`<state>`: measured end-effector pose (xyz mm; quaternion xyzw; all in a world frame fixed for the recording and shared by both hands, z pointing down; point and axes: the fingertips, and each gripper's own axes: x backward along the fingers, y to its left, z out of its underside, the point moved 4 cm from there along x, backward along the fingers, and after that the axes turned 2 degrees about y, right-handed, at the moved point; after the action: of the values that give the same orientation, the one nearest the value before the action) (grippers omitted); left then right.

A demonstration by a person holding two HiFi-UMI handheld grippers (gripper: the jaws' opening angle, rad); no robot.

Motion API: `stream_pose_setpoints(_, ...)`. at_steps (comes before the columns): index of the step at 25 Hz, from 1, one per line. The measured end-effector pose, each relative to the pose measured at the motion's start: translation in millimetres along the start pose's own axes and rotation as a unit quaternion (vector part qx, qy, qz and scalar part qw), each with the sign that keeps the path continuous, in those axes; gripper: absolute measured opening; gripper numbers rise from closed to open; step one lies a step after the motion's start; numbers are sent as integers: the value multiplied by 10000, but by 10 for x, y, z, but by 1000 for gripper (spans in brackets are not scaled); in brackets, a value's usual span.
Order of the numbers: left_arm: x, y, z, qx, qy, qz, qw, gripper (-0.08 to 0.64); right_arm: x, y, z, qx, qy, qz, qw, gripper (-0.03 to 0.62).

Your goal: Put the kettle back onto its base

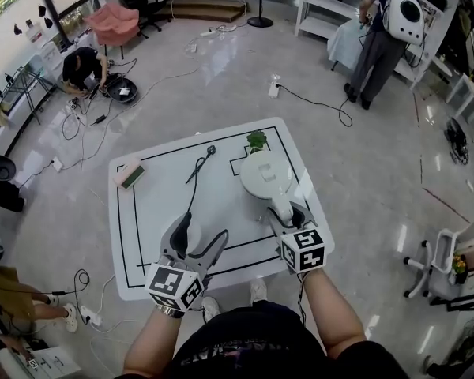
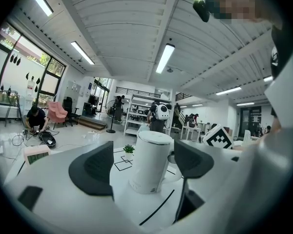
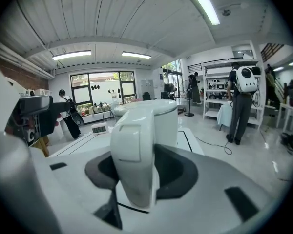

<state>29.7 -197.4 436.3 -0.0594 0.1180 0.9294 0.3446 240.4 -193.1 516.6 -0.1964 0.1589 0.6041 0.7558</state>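
White tabletop (image 1: 142, 267) carries everything. The left claw (image 1: 201, 229) hovers with jaws apart and nothing between them, probably spare while its partner works. Ahead of it lie one black cable (image 1: 196, 172) and, further left, one small clock (image 1: 130, 174). One white kettle (image 1: 265, 176) stands ahead and to its right, with one potted plant (image 1: 257, 140) beyond. The right claw (image 1: 288, 214) is clamped on the kettle's handle (image 3: 132, 160), seemingly ready to lift. No base can be made out.

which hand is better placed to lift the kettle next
Right. The right gripper clasps the kettle by its handle; the left gripper stands open, apart from the kettle, holding nothing.
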Motion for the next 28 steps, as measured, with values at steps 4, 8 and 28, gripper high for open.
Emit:
stream_pose_setpoints(4,8,-16,8,20,-18,-25,10000,376,30,-78,-3,96,82,74,9999,148)
stream_pose_setpoints(8,21,-42,17,50,-19,-44,10000,376,47,-96,-9,85,102,20,9999,146)
stream_pose_setpoints(28,68,-128,82,148,-42,-73,9999,376,41,-149,6,51,139,-223,9996,132)
